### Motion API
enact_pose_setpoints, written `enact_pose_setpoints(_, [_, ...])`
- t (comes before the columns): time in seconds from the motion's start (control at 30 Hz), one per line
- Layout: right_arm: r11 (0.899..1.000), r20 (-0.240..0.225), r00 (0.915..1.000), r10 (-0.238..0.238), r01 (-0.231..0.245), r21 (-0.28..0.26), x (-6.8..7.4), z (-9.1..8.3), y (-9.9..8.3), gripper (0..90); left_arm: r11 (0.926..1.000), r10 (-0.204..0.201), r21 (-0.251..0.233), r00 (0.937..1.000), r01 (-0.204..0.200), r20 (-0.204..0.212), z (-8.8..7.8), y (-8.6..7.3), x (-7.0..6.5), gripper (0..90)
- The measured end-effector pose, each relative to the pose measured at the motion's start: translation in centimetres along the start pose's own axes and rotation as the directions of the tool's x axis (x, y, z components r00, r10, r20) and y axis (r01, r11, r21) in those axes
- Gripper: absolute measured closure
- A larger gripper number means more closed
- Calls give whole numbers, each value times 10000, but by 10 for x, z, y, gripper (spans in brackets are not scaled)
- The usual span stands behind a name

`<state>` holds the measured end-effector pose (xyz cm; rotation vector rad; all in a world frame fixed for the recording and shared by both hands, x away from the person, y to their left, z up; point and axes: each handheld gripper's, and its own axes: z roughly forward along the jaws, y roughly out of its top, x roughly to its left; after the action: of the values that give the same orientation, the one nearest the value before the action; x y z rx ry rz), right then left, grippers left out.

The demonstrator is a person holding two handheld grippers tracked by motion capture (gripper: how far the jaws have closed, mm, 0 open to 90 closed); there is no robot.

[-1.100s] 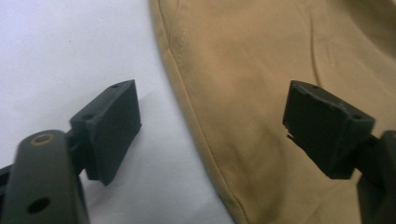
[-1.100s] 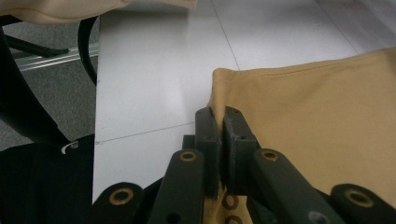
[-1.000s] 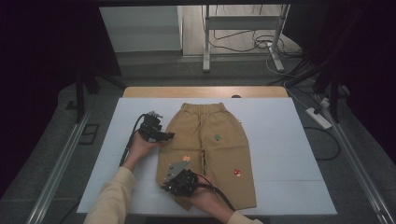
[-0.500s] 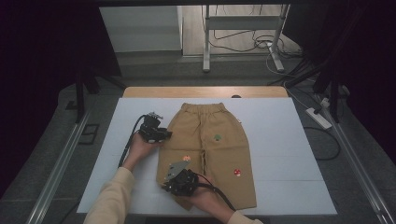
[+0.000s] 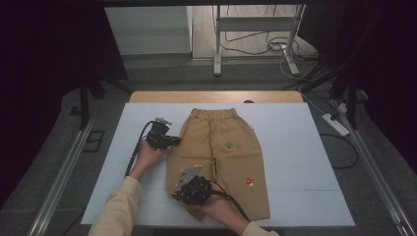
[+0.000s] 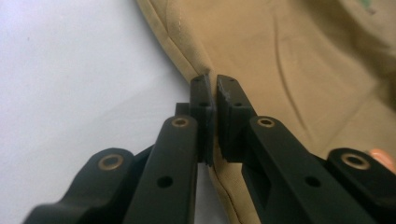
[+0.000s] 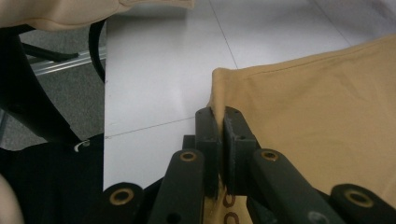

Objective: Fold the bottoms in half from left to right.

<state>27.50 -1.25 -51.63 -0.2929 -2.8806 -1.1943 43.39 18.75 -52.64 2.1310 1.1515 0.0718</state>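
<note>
Tan pants point(image 5: 231, 162) lie flat on the white board point(image 5: 295, 132), waistband at the far end. They carry a green patch point(image 5: 229, 144) and a red mushroom patch point(image 5: 250, 181). My left gripper point(image 5: 176, 141) is at the pants' left side edge, below the waistband. In the left gripper view its jaws are shut point(image 6: 210, 88) on that tan edge point(image 6: 303, 56). My right gripper point(image 5: 175, 196) is at the left leg's hem corner near the front. In the right gripper view its jaws are shut point(image 7: 217, 116) on the corner of the fabric point(image 7: 317, 107).
The board rests on a wooden table point(image 5: 211, 97) with metal rails point(image 5: 59, 172) along both sides. A power strip point(image 5: 336, 124) and cables lie on the floor at right. Each gripper trails a black cable point(image 5: 135, 152). Bare board lies to the left and right of the pants.
</note>
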Motion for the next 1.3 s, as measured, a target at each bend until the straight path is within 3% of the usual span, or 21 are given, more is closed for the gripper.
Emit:
enact_pose_setpoints(0.53, [9994,-1,9996,271,-271,-235,-1,-20,-6,856,9986,249,-466,9995,-241,180,-14,10,-14,852])
enact_pose_setpoints(0.77, [9985,83,9992,389,-385,-400,-2,-31,-7,857,9973,296,-692,9983,-260,506,-15,18,-20,852])
enact_pose_setpoints(1.3, [9963,236,9972,703,-690,-508,-7,-46,-16,861,9955,520,-827,9966,-467,639,-13,31,-33,853])
